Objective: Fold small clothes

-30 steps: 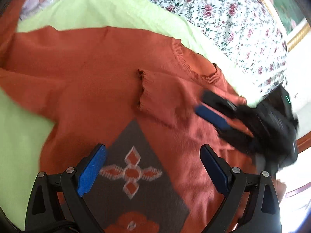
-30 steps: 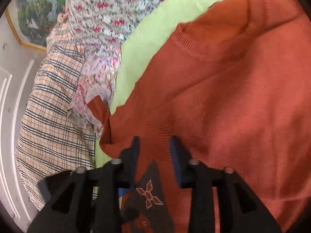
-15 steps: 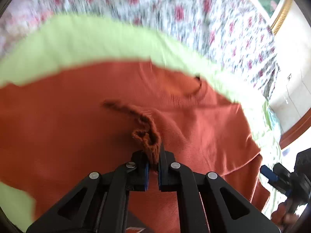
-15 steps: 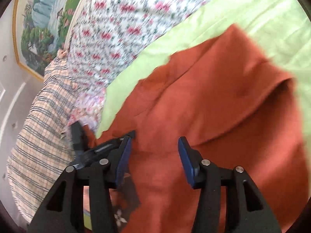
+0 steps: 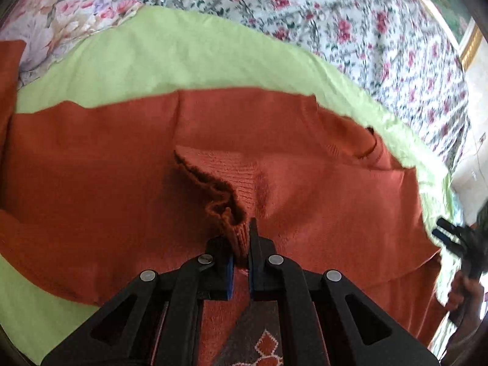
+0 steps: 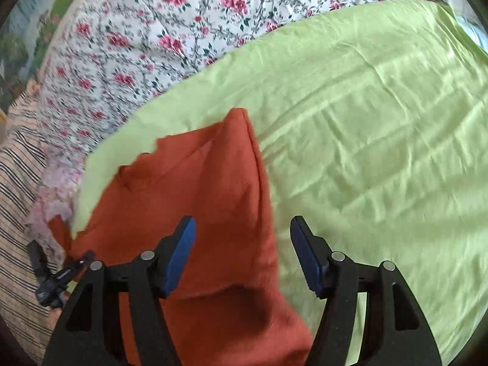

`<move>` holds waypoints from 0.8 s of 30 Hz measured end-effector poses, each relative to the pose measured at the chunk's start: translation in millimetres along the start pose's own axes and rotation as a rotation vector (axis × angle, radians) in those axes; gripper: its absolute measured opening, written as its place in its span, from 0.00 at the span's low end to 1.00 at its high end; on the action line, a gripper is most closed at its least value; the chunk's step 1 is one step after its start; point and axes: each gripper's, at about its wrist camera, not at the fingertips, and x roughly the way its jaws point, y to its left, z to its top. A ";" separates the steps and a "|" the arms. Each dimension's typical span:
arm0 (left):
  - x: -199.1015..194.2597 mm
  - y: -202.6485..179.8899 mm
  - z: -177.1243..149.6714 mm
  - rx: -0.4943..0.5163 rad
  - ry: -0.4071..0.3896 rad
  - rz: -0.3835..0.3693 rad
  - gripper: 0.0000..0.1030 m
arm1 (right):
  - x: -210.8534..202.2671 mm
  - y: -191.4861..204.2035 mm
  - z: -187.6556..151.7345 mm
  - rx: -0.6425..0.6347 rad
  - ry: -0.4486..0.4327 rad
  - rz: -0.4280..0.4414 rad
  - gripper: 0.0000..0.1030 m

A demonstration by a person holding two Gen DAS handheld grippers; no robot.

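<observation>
A rust-orange knit sweater (image 5: 91, 164) lies spread on a light green sheet (image 5: 183, 58). My left gripper (image 5: 241, 262) is shut on the ribbed sleeve cuff (image 5: 235, 228), which bunches up between the blue pads. A dark patterned panel (image 5: 259, 341) of the sweater shows under the gripper. My right gripper (image 6: 244, 256) is open and empty, above the sweater's right edge (image 6: 213, 201), half over the green sheet (image 6: 381, 152). The right gripper also shows at the far right of the left wrist view (image 5: 445, 231).
A floral quilt (image 5: 335, 21) covers the bed beyond the sheet. A plaid blanket (image 6: 18, 183) lies at the left in the right wrist view. The left gripper's body (image 6: 58, 277) shows at lower left there. A picture frame edge (image 5: 469, 45) is at the far right.
My left gripper has closed on the sleeve cuff and holds it bunched. My right gripper has opened, let go of the sweater and swung right toward the bare green sheet.
</observation>
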 end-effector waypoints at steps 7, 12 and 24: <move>0.2 -8.2 -8.3 0.044 0.010 0.030 0.04 | 44.1 7.0 7.3 -0.134 0.073 -0.073 0.39; -1.6 -21.6 -3.6 0.082 -0.002 0.022 0.05 | 26.3 -1.4 10.9 -0.126 0.009 -0.074 0.09; -55.1 15.4 -21.2 0.056 -0.052 0.113 0.30 | -32.5 24.1 -28.8 -0.111 -0.090 0.034 0.56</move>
